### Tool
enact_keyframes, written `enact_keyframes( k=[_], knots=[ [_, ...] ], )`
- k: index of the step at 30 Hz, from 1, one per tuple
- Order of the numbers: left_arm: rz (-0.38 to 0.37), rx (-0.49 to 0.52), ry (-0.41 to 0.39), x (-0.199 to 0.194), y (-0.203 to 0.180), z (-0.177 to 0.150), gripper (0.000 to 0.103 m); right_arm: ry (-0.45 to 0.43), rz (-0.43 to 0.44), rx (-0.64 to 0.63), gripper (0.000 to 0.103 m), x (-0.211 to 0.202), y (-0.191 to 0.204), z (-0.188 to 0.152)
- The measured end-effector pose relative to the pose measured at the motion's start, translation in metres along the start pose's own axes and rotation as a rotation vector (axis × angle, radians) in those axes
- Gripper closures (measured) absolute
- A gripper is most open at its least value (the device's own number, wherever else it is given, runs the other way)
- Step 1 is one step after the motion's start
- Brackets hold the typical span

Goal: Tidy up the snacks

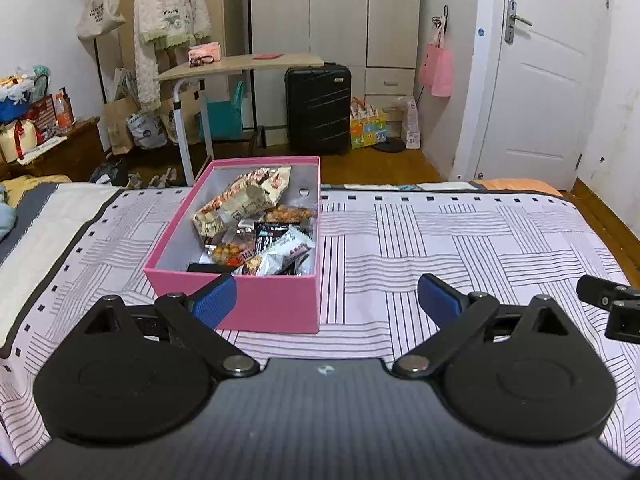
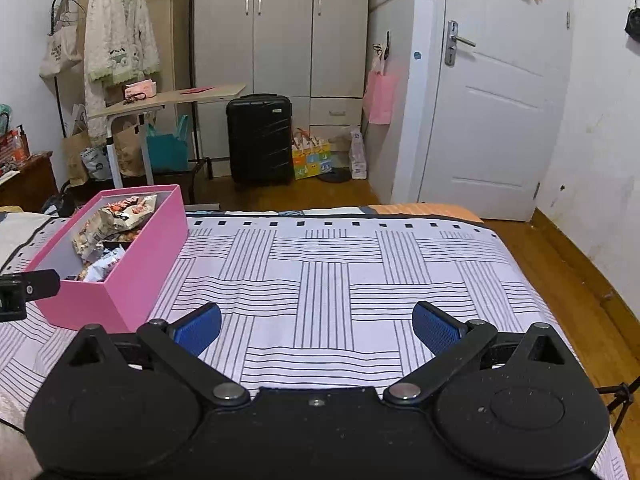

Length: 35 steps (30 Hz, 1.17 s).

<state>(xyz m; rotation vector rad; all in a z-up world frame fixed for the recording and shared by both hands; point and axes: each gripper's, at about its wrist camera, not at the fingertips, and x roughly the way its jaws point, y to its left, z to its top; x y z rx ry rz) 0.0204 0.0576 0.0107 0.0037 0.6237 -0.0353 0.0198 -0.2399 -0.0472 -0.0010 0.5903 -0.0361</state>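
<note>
Looks near done, as far as can be judged — every snack packet (image 1: 256, 228) in view sits inside the pink box (image 1: 276, 300), and no loose packet shows on the bedspread (image 2: 328, 280) in either view. Packets are heaped, not lined up: a big crumpled beige bag toward the far end, smaller orange, black and white wrappers piled toward the near end. So what's left, if anything, is prob. tidying the heap or fitting a lid; no lid shows in these views.

Box is on the bed, left of centre, its far end near the foot edge of the bed. Open top faces up. Long axis runs away from the cameras toward the wardrobe and suitcase (image 1: 318, 110), a short end wall facing the left wrist cam. From the right wrist view it lies off to the left, angled a bit, near corner toward the lens.

Left gripper (image 1: 326, 300) — blue pads spread wide, nothing between them; left pad overlaps the box's near wall in the view, contact can't be told. Right gripper (image 2: 316, 328) — also spread wide, empty, over bare bedspread, well to the right of the box. Each gripper's edge pokes into the other's view, so the two are side by side.
</note>
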Motion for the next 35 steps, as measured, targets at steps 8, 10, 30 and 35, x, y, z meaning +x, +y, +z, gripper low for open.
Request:
enact_keyframes(
  k=[8,10,30,35],
  knots=[
    [0.044,0.023,-0.021,0.004,-0.004,-0.010,0.005,-0.021,-0.032,-0.010,0.000,-0.002,-0.001,-0.004],
    [0.049,0.025,-0.028,0.004,-0.005,-0.010,0.005,-0.022,-0.037,-0.010,0.000,-0.001,-0.001,-0.004],
    [0.075,0.022,-0.042,0.002,-0.003,-0.012,0.003,0.013,-0.033,0.008,0.000,0.001,-0.003,-0.009],
    [0.088,0.028,-0.049,0.002,-0.002,-0.012,0.002,0.017,-0.032,0.004,0.000,0.001,-0.003,-0.009]
  ],
)
